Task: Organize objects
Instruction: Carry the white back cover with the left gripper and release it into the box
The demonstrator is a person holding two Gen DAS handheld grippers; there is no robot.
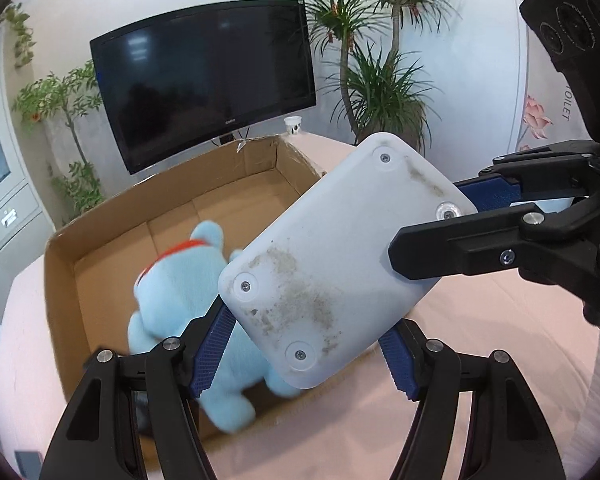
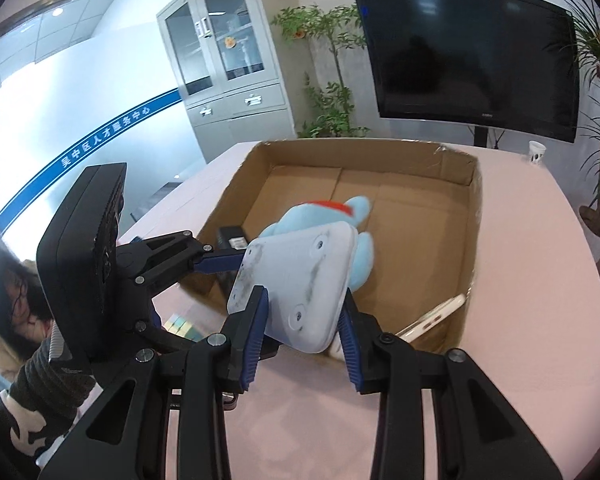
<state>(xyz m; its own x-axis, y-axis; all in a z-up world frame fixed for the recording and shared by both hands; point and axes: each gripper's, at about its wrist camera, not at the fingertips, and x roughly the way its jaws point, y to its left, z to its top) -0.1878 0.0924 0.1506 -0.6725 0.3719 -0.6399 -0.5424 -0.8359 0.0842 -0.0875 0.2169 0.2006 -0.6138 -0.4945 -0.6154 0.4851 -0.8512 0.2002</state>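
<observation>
Pink bench [image 2: 520, 280] with an open cardboard box [image 2: 474, 216].
Both tongs, left [image 1: 306, 354] and right [image 2: 302, 334], are clamped on one white device [image 1: 332, 256], held above the box; beyond them lies a blue plush toy [image 1: 172, 288] inside.

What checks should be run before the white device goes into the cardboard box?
1. Left gripper clamped across white device: ok.
2. Right gripper clamped on its other end: ok.
3. Device lifted off the pink table: ok.
4. Cardboard box open: ok.
5. Free floor behind the blue plush toy: ok.
6. Device's top face undamaged: cannot tell, only its underside shows.
</observation>
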